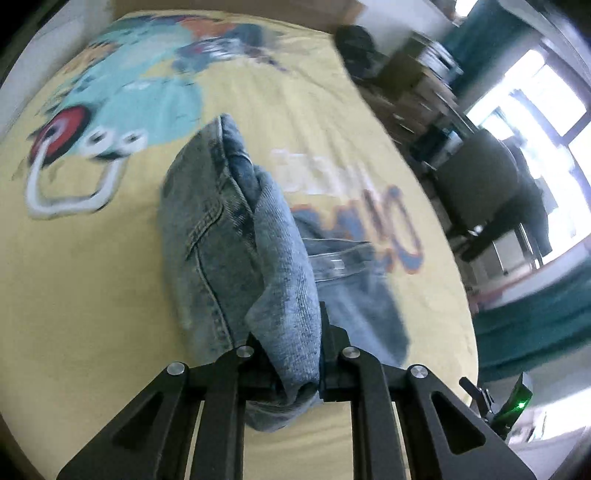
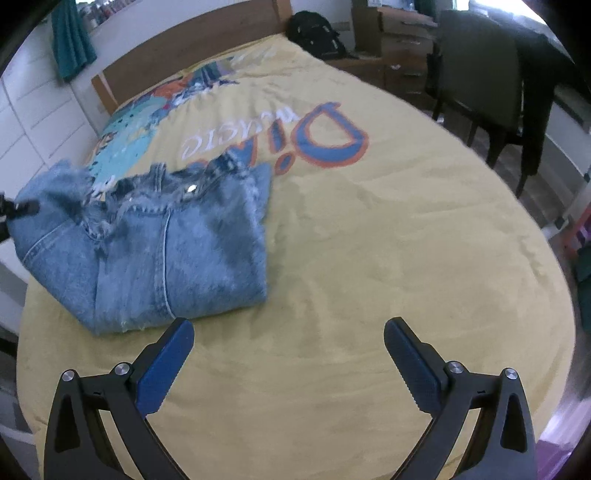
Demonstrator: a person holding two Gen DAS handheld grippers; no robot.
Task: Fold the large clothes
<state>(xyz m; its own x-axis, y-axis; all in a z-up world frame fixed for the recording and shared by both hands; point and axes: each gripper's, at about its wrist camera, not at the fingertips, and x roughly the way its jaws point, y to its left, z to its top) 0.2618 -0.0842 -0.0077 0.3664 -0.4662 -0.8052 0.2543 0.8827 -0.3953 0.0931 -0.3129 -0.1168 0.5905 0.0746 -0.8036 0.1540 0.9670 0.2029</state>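
Jeans (image 2: pixel 155 251) lie near the bed's (image 2: pixel 369 258) left edge, pinched by the left gripper (image 1: pixel 291 354); the right gripper (image 2: pixel 288 354) gapes empty beside them.

Both wrist views downward, sharing jeans (image 2: pixel 147 251).

I'm in a bedroom at home — a bed with a yellow cartoon-print cover (image 2: pixel 369 240) and wooden headboard (image 2: pixel 192 48), a chair (image 2: pixel 476 74), wooden drawers (image 2: pixel 399 40), a backpack (image 2: pixel 314 33).

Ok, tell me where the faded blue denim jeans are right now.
The faded blue denim jeans lie on the yellow printed bedspread, left of centre in the right wrist view, with one bunched end clamped in the left gripper.
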